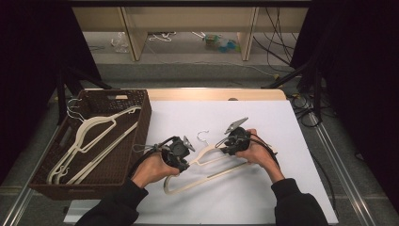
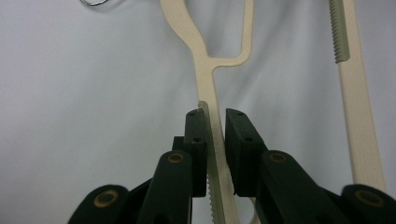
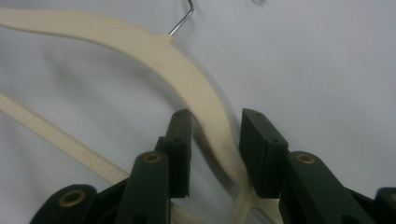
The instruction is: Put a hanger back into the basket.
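I am working over a white sheet point(image 1: 263, 122) spread on a pale wooden table point(image 1: 211, 93); behind it a grey floor runs to a low shelf with cables and clutter, and black drapes close both sides. At the table's left edge sits a dark wicker basket point(image 1: 141, 117) holding several cream hangers point(image 1: 89, 141).

On the sheet, near the front middle, lies one cream hanger point(image 1: 207, 170), its wire hook point(image 1: 202, 136) pointing away from me.

My left gripper point(image 1: 181, 157) has its jaws nearly closed on the hanger's thin left arm; in the left gripper view the ridged strip sits tight between the pads point(image 2: 198, 140). My right gripper point(image 1: 230, 141) straddles the hanger's right shoulder; in the right gripper view point(image 3: 215, 149) the jaws stand partly open, with gaps on both sides of the cream bar, so they do not yet press on it.

Bare sheet lies ahead and to the right of the hanger, out to the table's right rim. The basket wall stands close beside my left hand point(image 1: 153, 169).
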### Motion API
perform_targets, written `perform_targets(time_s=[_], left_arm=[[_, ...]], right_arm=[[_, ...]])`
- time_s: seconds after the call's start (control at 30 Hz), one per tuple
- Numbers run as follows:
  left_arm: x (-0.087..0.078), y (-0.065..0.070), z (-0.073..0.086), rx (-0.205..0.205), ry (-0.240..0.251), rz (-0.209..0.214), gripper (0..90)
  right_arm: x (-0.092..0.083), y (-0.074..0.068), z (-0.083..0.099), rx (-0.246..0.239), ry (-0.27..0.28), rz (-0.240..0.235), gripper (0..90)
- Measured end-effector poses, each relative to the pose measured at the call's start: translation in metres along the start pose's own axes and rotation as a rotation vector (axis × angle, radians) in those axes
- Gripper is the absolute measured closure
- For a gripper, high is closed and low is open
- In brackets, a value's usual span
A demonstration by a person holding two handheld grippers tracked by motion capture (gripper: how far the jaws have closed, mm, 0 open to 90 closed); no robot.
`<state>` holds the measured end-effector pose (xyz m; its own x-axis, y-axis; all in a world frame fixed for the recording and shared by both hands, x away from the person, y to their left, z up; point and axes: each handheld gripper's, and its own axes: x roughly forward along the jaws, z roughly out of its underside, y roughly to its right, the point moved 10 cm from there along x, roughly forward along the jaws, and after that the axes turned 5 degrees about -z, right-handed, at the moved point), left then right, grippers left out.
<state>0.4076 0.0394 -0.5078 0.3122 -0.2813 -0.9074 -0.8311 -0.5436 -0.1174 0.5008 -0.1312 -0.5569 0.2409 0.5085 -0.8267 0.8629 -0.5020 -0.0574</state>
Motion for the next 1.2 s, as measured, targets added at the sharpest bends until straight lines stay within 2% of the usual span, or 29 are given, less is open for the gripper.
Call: perform_targets(time_s=[0.07,0.13,0.17,0.27,0.33,0.4,0.43,0.47,0.53,0.57,0.6,0.67,0.7,0.73,0.8,0.87,0.9,0.97,1.03,1.1,1.17,1.2], left_arm=[[0.001,0.001,-0.001,-0.024,0.018,-0.003,79.2],[0.001,0.001,0.000,-0.028,0.019,-0.006,79.2],[0.001,0.001,0.000,-0.029,0.020,-0.006,79.2],[0.001,0.001,0.002,-0.027,0.010,-0.006,79.2],[0.002,0.000,0.003,-0.012,0.008,-0.007,79.1],[0.005,0.001,0.002,-0.027,0.018,-0.008,79.1],[0.006,0.000,0.004,-0.016,0.011,-0.010,79.1],[0.008,-0.001,0.004,-0.025,0.008,-0.008,79.0],[0.012,-0.002,0.007,-0.018,0.002,0.003,78.9],[0.013,-0.003,0.007,-0.020,0.009,0.020,87.0],[0.015,-0.001,0.005,-0.037,0.029,0.044,84.7],[0.017,0.000,0.005,-0.044,0.025,0.042,85.0],[0.017,-0.001,0.005,-0.033,0.025,0.038,84.1],[0.016,-0.003,0.007,-0.006,0.001,0.037,82.0],[0.015,-0.004,0.002,-0.049,0.044,0.031,77.6],[0.014,-0.008,-0.003,-0.046,0.078,0.026,72.9],[0.015,-0.009,-0.008,-0.077,0.114,0.017,69.4],[0.015,-0.013,-0.011,-0.089,0.119,0.006,63.7],[0.015,-0.017,-0.016,-0.095,0.147,0.003,56.6],[0.013,-0.019,-0.019,-0.085,0.146,0.021,55.0],[0.012,-0.021,-0.025,-0.080,0.175,0.019,51.6],[0.011,-0.021,-0.029,-0.093,0.193,0.024,50.0]], right_arm=[[0.000,-0.001,0.000,-0.024,-0.007,-0.001,68.1],[0.001,-0.002,-0.001,-0.045,-0.003,0.004,69.1],[0.000,-0.002,0.000,-0.048,-0.006,0.003,69.4],[0.000,-0.004,-0.001,-0.097,-0.017,0.004,71.2],[-0.001,-0.004,-0.001,-0.125,-0.022,0.017,72.4],[-0.001,-0.003,0.000,-0.152,-0.027,0.023,73.4],[-0.003,-0.004,0.000,-0.164,-0.034,0.025,73.9],[-0.004,-0.004,0.000,-0.183,-0.039,0.033,74.6],[-0.006,-0.005,0.000,-0.208,-0.037,0.041,75.3],[-0.008,-0.006,-0.001,-0.217,-0.034,0.045,75.3],[-0.010,-0.007,-0.001,-0.228,-0.038,0.047,75.4],[-0.013,-0.008,-0.001,-0.243,-0.048,0.064,75.9],[-0.013,-0.009,-0.001,-0.249,-0.049,0.066,76.1],[-0.015,-0.009,-0.001,-0.263,-0.052,0.074,76.2],[-0.017,-0.012,-0.003,-0.270,-0.044,0.080,76.2],[-0.021,-0.015,-0.005,-0.286,-0.033,0.082,76.2],[-0.023,-0.016,-0.006,-0.291,-0.034,0.086,76.2],[-0.027,-0.019,-0.007,-0.307,-0.029,0.092,76.3],[-0.032,-0.022,-0.008,-0.316,-0.023,0.096,76.3],[-0.037,-0.025,-0.010,-0.330,-0.016,0.102,76.2],[-0.040,-0.029,-0.011,-0.340,-0.011,0.107,76.3],[-0.042,-0.030,-0.011,-0.355,-0.012,0.113,76.3]])
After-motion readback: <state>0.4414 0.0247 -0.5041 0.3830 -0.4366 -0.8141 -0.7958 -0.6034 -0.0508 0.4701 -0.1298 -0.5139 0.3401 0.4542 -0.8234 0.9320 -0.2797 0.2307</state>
